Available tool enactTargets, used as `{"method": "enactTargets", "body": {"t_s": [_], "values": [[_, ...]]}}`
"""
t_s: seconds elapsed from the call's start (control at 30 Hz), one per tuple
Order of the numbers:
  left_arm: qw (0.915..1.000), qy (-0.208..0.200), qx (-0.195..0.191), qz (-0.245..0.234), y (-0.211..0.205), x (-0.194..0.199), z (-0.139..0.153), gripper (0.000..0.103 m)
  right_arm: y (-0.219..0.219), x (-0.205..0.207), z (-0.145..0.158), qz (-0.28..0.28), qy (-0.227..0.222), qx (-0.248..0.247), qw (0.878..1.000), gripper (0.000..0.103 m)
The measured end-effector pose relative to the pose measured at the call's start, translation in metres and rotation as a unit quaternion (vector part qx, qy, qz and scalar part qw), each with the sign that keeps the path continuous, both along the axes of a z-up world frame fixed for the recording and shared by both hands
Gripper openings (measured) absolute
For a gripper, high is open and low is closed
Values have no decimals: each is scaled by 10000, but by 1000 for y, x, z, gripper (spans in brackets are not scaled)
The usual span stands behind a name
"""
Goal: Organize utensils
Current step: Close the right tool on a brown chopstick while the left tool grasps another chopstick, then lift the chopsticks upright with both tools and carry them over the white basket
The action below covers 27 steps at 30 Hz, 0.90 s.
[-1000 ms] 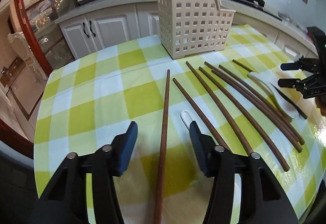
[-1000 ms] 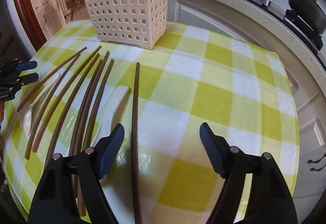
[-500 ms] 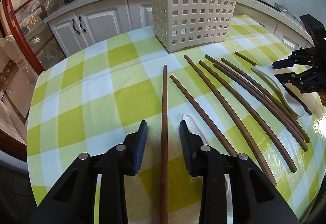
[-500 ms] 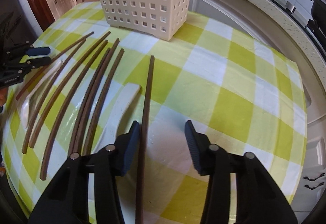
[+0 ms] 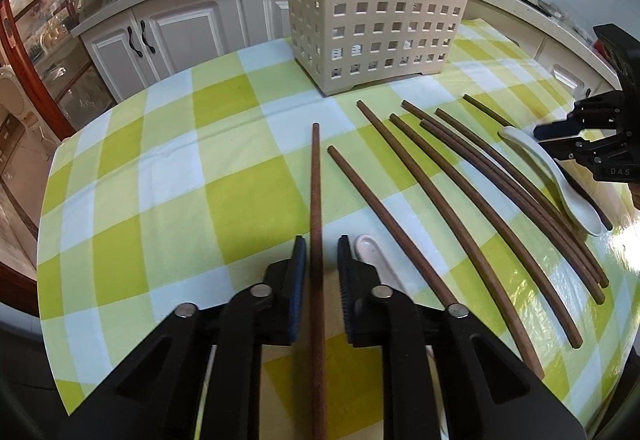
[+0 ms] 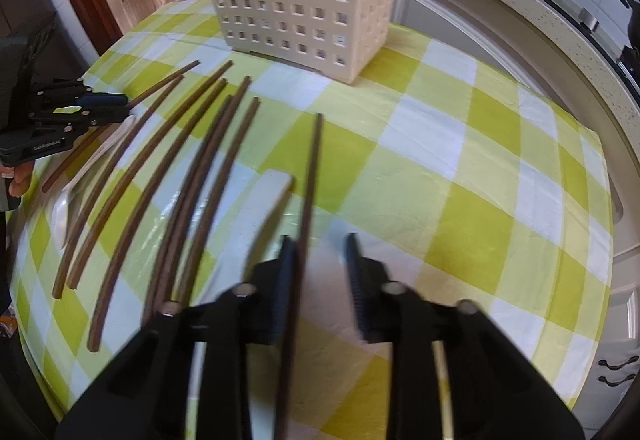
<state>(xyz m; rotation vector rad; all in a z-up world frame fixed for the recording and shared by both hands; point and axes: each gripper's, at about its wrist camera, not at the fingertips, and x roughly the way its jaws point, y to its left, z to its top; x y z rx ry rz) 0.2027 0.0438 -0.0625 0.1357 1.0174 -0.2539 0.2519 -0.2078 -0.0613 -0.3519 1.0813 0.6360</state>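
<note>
Bare checked tablecloth (image 5: 168, 200) leftward, chopstick row (image 5: 480, 200) crowding right, basket (image 5: 372, 12) blocking beyond

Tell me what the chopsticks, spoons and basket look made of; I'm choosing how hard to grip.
Chopsticks: probably wood, matte brown with a faint grain. Spoons: glossy white, likely ceramic, though melamine could look the same. Basket: cream moulded plastic, judging by its even grid of square holes and smooth rim.

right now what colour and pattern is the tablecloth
Yellow-green and white checks; the tablecloth shows best in the left wrist view.
</note>
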Motion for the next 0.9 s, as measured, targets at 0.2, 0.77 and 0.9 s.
{"method": "enactTargets", "body": {"t_s": [0.2, 0.77, 0.9], "values": [[10000, 6, -12, 43, -3, -1, 0, 7, -4, -2, 0, -75, -54, 193, 9998, 6], [9915, -1120, -401, 530, 16, -65, 75, 7, -53, -45, 71, -931, -1003, 1350, 9814, 6], [9889, -1319, -398, 551, 15, -79, 89, 7, -63, -59, 88, -1005, -1198, 1471, 9767, 6]]}}
